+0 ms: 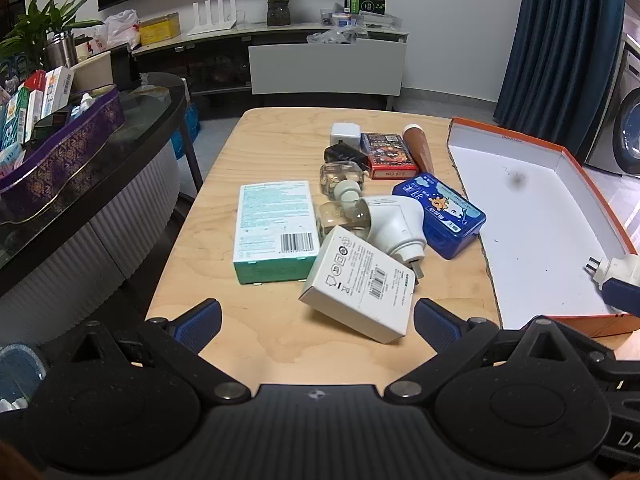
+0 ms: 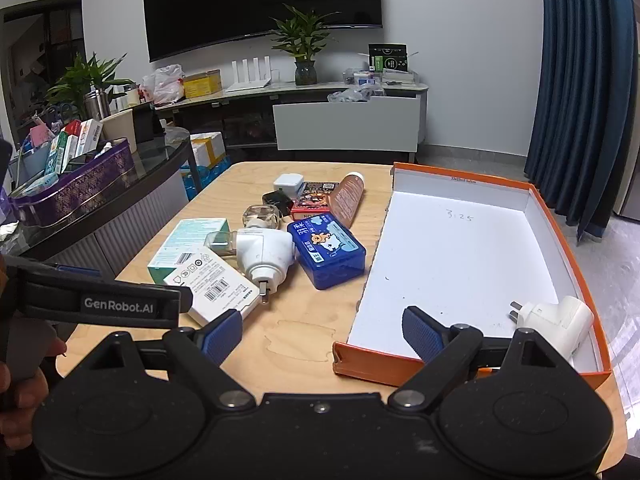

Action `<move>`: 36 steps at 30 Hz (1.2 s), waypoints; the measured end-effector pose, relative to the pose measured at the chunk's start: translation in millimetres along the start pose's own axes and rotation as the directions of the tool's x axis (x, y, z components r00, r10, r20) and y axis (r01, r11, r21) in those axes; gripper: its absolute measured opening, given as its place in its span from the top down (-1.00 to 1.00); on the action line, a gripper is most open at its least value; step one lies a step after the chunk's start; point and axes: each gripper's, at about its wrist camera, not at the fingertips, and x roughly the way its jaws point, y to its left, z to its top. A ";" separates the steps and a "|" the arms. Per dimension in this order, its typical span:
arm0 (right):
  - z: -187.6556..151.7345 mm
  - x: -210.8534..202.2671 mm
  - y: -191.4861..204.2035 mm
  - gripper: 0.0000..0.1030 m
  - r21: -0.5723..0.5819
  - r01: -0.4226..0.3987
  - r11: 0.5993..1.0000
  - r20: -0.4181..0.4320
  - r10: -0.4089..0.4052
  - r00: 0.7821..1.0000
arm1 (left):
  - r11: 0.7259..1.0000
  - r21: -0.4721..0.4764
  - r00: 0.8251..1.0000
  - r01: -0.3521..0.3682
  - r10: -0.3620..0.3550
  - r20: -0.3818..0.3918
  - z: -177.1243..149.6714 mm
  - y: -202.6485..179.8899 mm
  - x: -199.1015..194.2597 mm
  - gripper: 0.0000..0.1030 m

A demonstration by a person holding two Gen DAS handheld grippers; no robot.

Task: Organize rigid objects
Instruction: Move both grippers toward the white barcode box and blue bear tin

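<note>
A heap of small rigid items lies on the wooden table (image 1: 260, 332): a green-and-white box (image 1: 276, 232), a white carton (image 1: 360, 284), a white plug-in device (image 1: 396, 224), a blue tin (image 1: 440, 216), a red card pack (image 1: 388, 154), a brown tube (image 1: 418, 148), and small chargers (image 1: 345, 134). To the right is an orange box lid (image 2: 560, 216) with a white plug (image 2: 556, 320) in its near corner. My left gripper (image 1: 318, 322) is open just short of the white carton. My right gripper (image 2: 322, 334) is open over the lid's near left corner, empty.
A dark glass-topped counter (image 1: 132, 136) with a purple tin (image 1: 68, 156) of boxes runs along the left. Behind the table stand a TV cabinet (image 2: 348, 124), potted plants and a blue curtain (image 2: 580, 80). A hand (image 2: 20, 380) holds the left gripper's body (image 2: 120, 304).
</note>
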 end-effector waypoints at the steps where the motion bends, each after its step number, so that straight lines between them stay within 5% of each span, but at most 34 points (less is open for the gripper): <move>1: -0.4 0.3 -0.4 -0.98 0.001 0.001 1.000 -0.001 -0.001 1.000 | 1.000 0.005 1.000 0.000 0.000 -0.001 0.5 -1.3 1.0 -1.00; 36: -3.3 9.3 -12.9 -0.98 0.043 0.020 0.999 -0.027 -0.019 0.999 | 0.984 0.167 0.998 -0.055 0.055 0.005 -2.9 -35.9 26.1 -1.00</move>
